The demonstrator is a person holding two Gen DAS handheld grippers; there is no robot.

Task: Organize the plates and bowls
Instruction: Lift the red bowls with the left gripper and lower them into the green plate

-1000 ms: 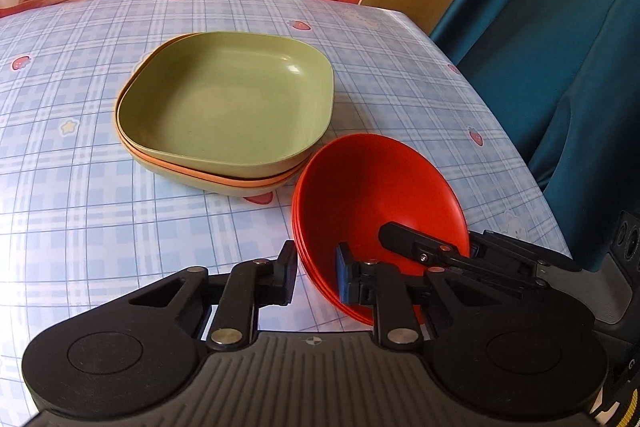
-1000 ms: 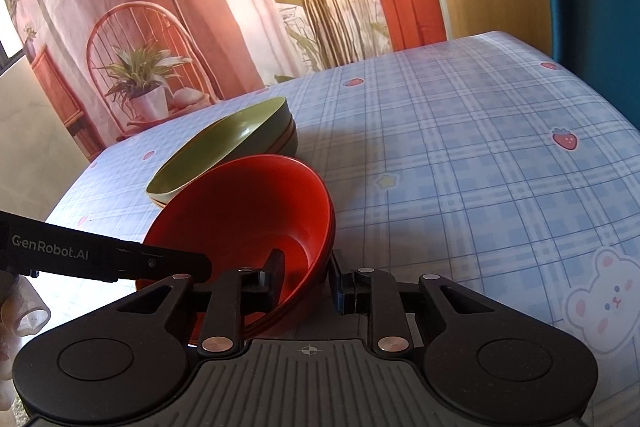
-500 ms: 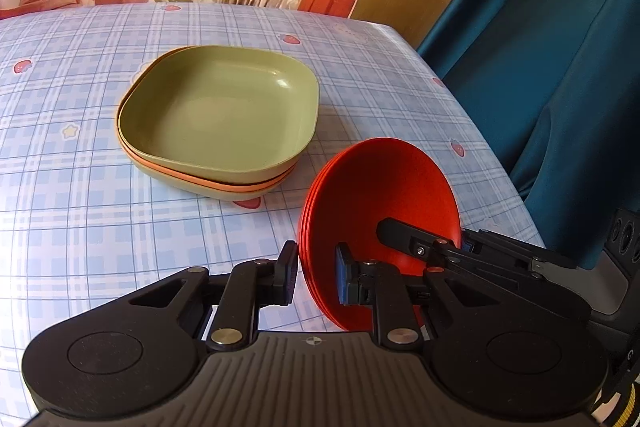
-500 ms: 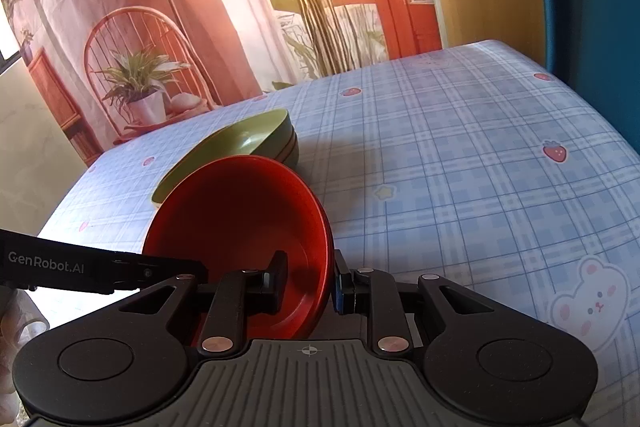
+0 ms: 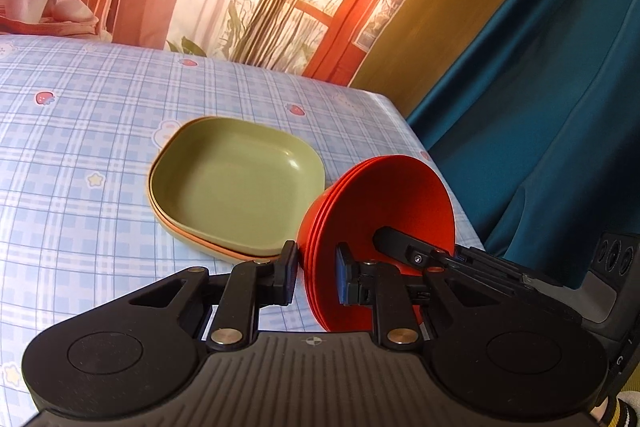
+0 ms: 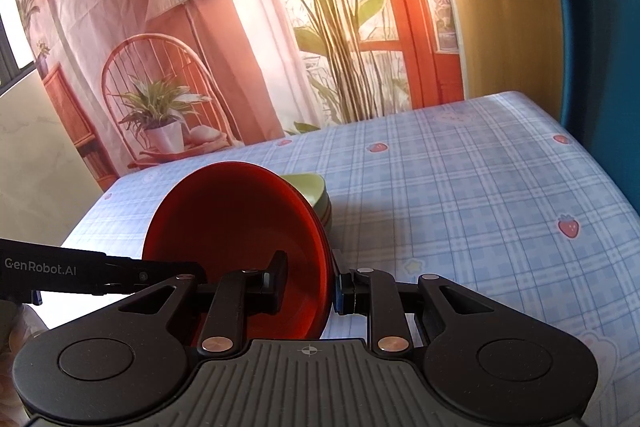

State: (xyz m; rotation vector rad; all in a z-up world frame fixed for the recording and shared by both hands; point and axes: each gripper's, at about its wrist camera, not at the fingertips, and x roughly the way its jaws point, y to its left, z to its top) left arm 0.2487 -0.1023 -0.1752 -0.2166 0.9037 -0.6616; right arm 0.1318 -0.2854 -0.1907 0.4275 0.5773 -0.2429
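A stack of red bowls (image 5: 384,203) hangs tilted in the air above the table, held by both grippers. My left gripper (image 5: 317,274) is shut on the stack's near rim. My right gripper (image 6: 309,283) is shut on the opposite rim of the red bowls (image 6: 236,227). The right gripper's fingers (image 5: 404,247) show inside the bowl in the left wrist view. A stack of square plates, green on top (image 5: 236,183), lies on the table just beyond the bowls. Its edge (image 6: 308,183) peeks out behind the bowls in the right wrist view.
The table has a blue checked cloth (image 5: 80,155) with strawberry prints. Its right edge (image 5: 440,179) lies close beside the bowls, with a teal curtain (image 5: 540,107) past it. A printed backdrop (image 6: 240,27) stands behind the far edge.
Both grippers have lifted the red bowl stack off the table and tipped it more upright. The plate stack has stayed put and now looks farther away.
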